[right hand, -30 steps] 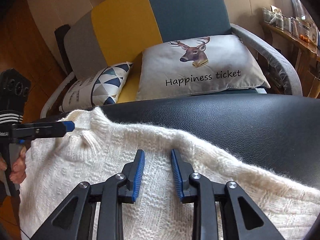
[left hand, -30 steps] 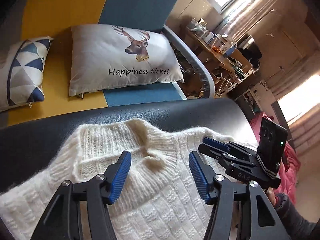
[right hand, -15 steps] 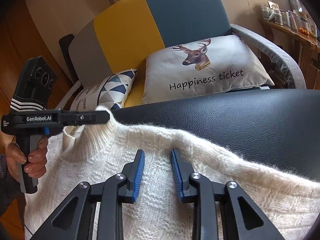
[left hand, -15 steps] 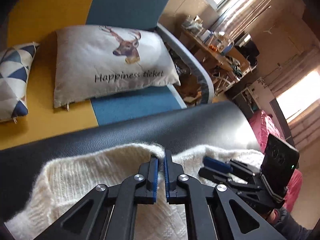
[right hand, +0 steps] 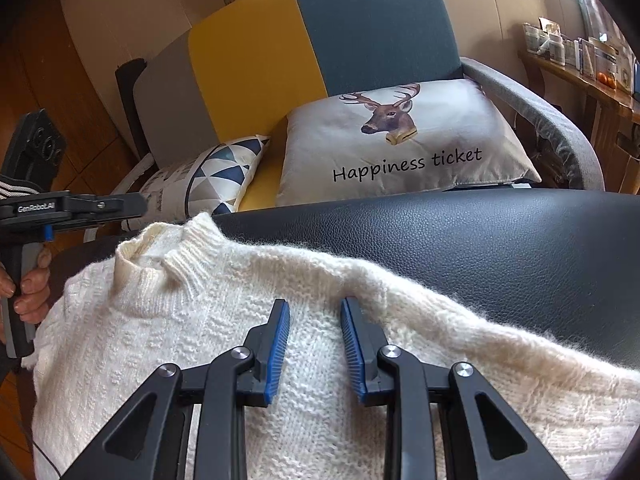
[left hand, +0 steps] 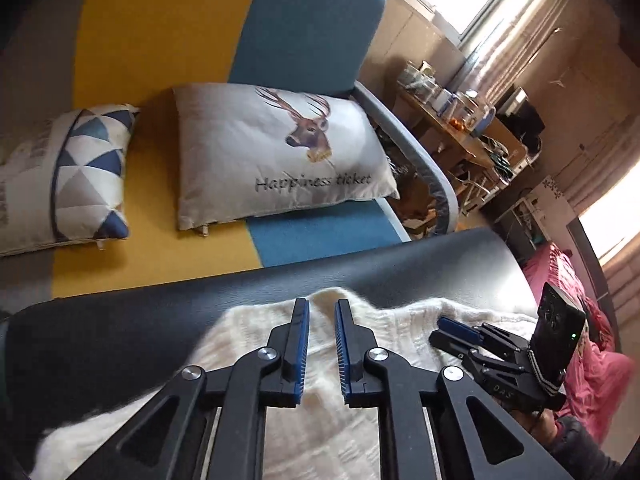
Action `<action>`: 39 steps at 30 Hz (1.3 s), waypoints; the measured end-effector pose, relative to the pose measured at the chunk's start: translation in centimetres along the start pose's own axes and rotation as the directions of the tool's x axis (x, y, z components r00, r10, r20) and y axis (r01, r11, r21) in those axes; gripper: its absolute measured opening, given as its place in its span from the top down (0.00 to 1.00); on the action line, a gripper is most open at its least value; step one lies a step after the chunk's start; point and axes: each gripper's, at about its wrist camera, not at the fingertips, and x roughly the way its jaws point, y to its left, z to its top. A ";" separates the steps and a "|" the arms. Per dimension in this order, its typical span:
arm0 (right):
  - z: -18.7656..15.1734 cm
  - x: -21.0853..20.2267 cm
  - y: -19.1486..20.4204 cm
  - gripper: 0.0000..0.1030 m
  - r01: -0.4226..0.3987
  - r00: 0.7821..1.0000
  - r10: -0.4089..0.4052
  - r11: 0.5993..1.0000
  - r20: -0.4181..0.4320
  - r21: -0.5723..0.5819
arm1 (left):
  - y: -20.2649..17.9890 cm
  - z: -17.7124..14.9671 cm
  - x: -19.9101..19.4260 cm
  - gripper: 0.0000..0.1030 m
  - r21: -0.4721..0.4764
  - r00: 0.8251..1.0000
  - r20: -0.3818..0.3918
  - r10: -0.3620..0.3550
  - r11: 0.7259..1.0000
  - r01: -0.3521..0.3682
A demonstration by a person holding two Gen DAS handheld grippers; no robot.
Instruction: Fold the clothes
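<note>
A cream knitted sweater (right hand: 224,344) lies spread on a black leather surface (right hand: 500,248), its ribbed collar (right hand: 180,248) at the far edge. It also shows in the left wrist view (left hand: 320,412). My left gripper (left hand: 321,308) hovers above the collar, its jaws a narrow gap apart and holding nothing; it appears in the right wrist view (right hand: 132,204) left of the collar. My right gripper (right hand: 314,308) is open over the sweater's shoulder, fingers resting on the knit; it appears in the left wrist view (left hand: 448,326) at the right.
Behind the black surface stands a sofa (right hand: 256,60) in grey, yellow and blue with a deer pillow (right hand: 400,144) and a triangle-pattern pillow (right hand: 208,184). A cluttered wooden desk (left hand: 460,128) stands at the right. A pink cloth (left hand: 592,360) lies beyond the right gripper.
My left gripper closed on the collar half a second ago, then opened slightly and let go, pulling back up and left. The right gripper stayed in place, open.
</note>
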 end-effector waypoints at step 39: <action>8.3 8.4 10.0 0.71 -0.379 0.871 0.431 0.895 -0.235 0.236 | 6.0 -9.8 -4.2 0.84 -0.160 0.989 0.110 -0.097 0.981 0.114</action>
